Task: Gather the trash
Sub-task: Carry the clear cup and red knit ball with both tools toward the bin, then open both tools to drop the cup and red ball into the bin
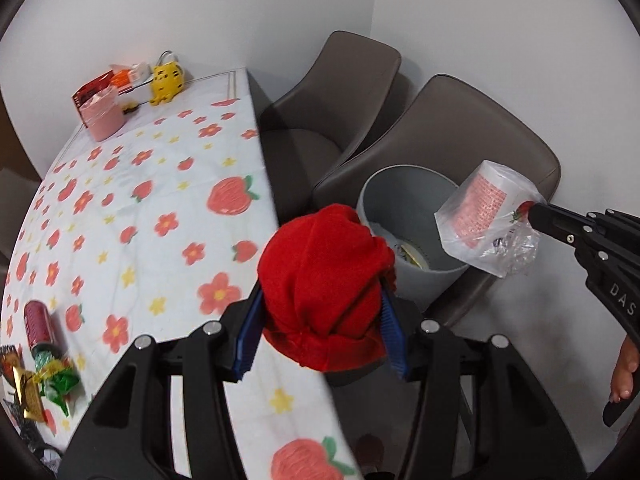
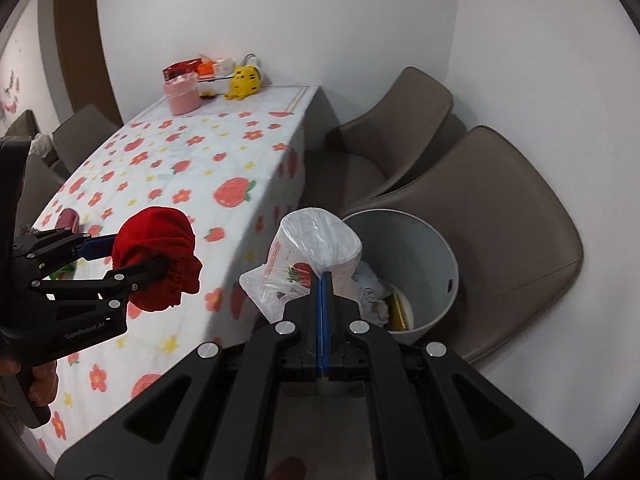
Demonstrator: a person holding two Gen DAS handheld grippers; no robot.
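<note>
From the left wrist, your left hand-held gripper (image 1: 320,320) is clamped on a bunched red cloth (image 1: 324,276) at the surface (image 1: 168,184) edge, apparently kept ready for wiping. From the right wrist, your right hand-held gripper (image 2: 324,280) pinches the bagged paper cup (image 2: 316,252) just beside the grey bin (image 2: 432,248) on the chair (image 2: 520,240), with open room over the rim for the drop.

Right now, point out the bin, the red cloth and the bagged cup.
bin (image 2: 436,248): right wrist view, on its bare inner wall.
red cloth (image 1: 324,264): left wrist view, on the middle of the bundle.
bagged cup (image 1: 482,208): left wrist view, on its printed side.
</note>
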